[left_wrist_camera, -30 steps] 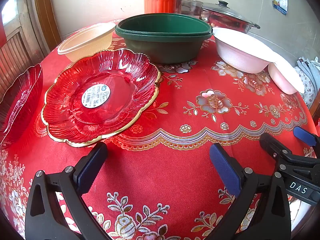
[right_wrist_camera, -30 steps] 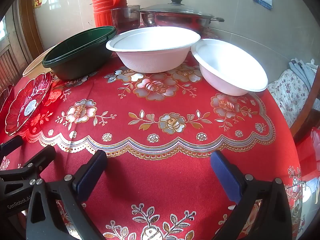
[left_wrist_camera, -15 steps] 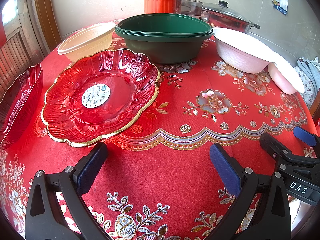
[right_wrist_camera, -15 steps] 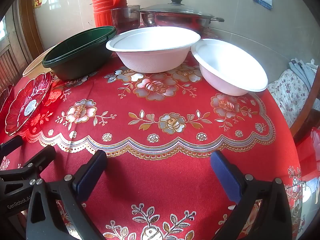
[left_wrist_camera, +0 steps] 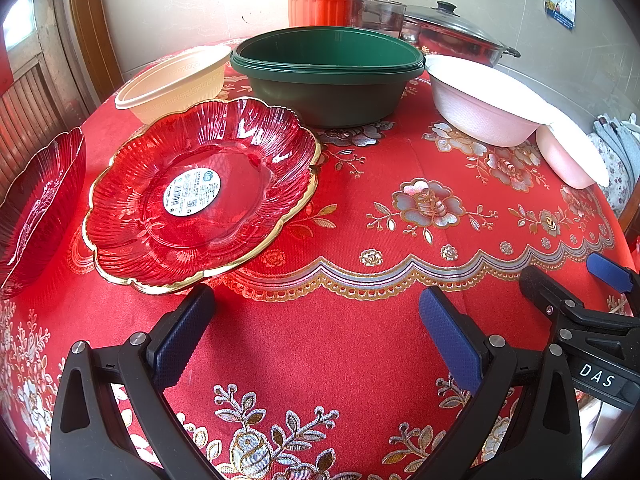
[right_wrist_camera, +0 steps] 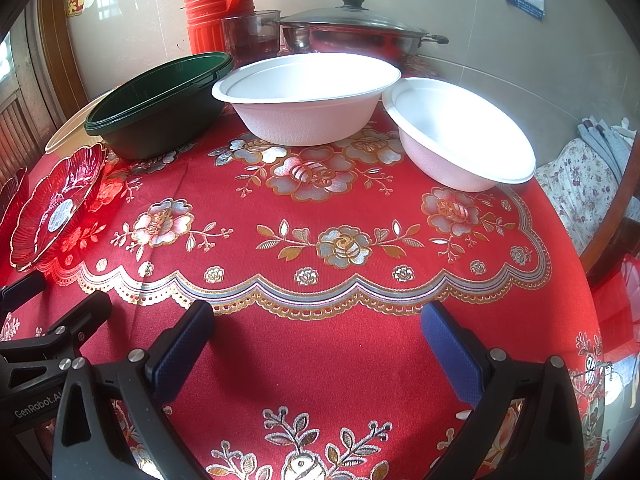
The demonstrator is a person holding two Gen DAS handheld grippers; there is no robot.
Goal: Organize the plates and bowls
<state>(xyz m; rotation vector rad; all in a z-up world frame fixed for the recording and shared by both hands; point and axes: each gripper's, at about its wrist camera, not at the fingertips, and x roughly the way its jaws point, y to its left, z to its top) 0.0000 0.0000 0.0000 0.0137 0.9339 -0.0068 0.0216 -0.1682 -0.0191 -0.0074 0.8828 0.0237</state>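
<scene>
Closest to me, the left gripper hangs low over the red flowered tablecloth with its blue-padded fingers spread wide and nothing between them. The right gripper sits just beside it, equally spread and empty-handed.

Just past the left gripper's tips lies a red glass plate with a gold scalloped rim and a round white sticker in its middle. A second red glass dish sits at the table's left edge.

Further back stand the bowls: a cream plastic bowl, a stack of dark green bowls beside it, then a white bowl and a second white bowl nearly touching it on the right.

Against the wall stand an orange thermos, a glass cup and a lidded steel pot.
</scene>
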